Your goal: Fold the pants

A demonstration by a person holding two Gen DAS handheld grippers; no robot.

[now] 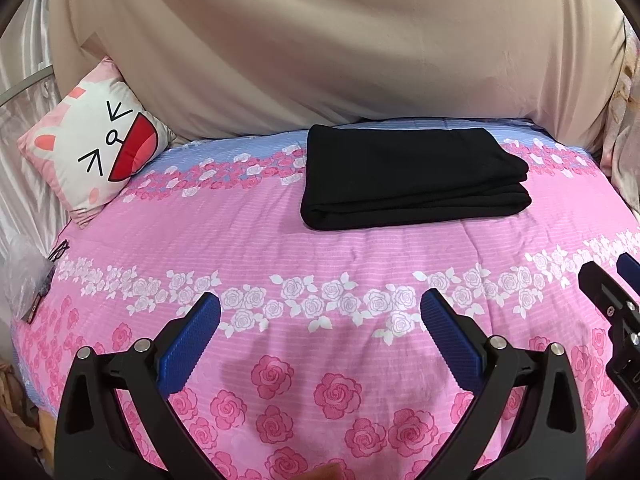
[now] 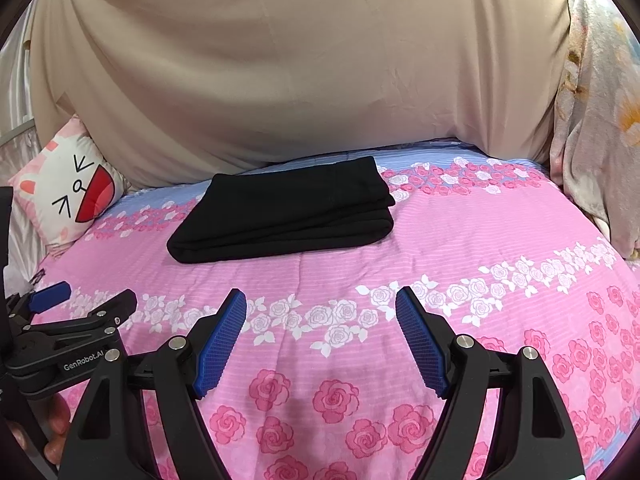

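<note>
One pair of black pants lay folded on the bed, near one cat pillow. Two claws hovered apart from it: left claw and right claw both gaped wide, empty.

A bed carries a pink rose-print cover with a blue band at the far edge. A beige sheet hangs behind it. A cat-face cushion leans at the left; a floral blanket is bunched at the right.
</note>
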